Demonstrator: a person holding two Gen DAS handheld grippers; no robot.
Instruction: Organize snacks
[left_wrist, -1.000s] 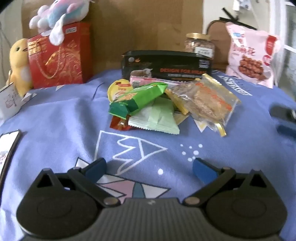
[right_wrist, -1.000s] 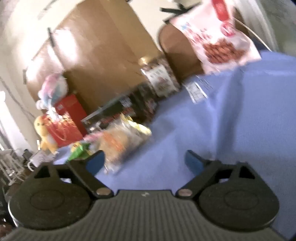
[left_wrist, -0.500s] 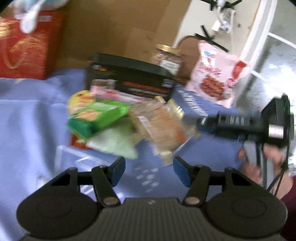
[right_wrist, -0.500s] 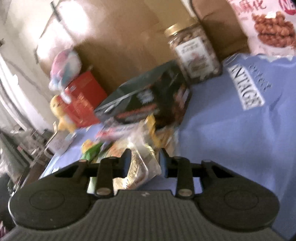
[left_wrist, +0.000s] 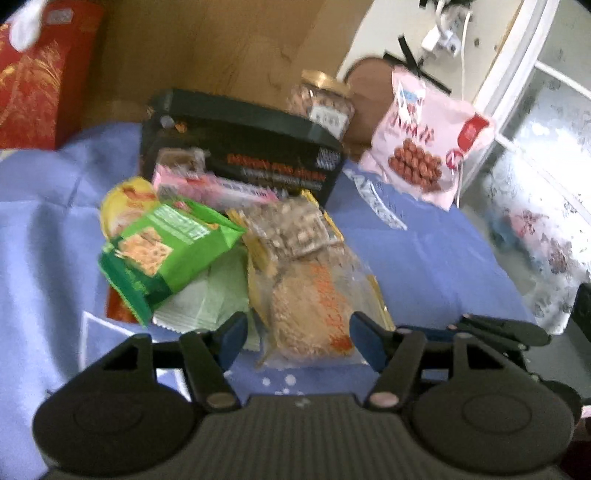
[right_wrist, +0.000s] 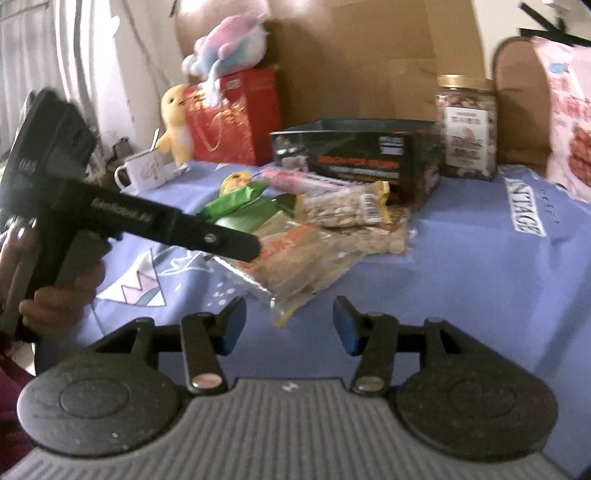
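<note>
Both claws have swung in toward the heap of snacks in the middle of the desk (left_wrist: 424, 258), which has a blue cloth over it. A second ago they were spread wide and hung farther back. Then they pinched in, and now both are opening a little again. The left claw (left_wrist: 297, 339) is about half open, and the near end of the clear packet with orange print (left_wrist: 314, 306) sits between its fingers, but the pads do not look pressed on it. The right claw (right_wrist: 288, 325) is about half open too, with nothing in it; the corner of that same packet (right_wrist: 295, 273) lies just in front of its tips. In the right view the left claw's black arm (right_wrist: 166, 225) reaches over the packet, and the hand (right_wrist: 48, 291) that works it shows low on the left. The green cracker bag (left_wrist: 166, 251), a pale green packet (left_wrist: 210, 299) and a pink bar (left_wrist: 221, 188) are piled beside it. The black box (left_wrist: 251, 155) stands behind the heap, with a jar (left_wrist: 325, 99) and a pink bag (left_wrist: 424, 147) farther back. No snack looks sorted yet, so I think the job is only starting, and the clear packet will likely be picked first.
</note>
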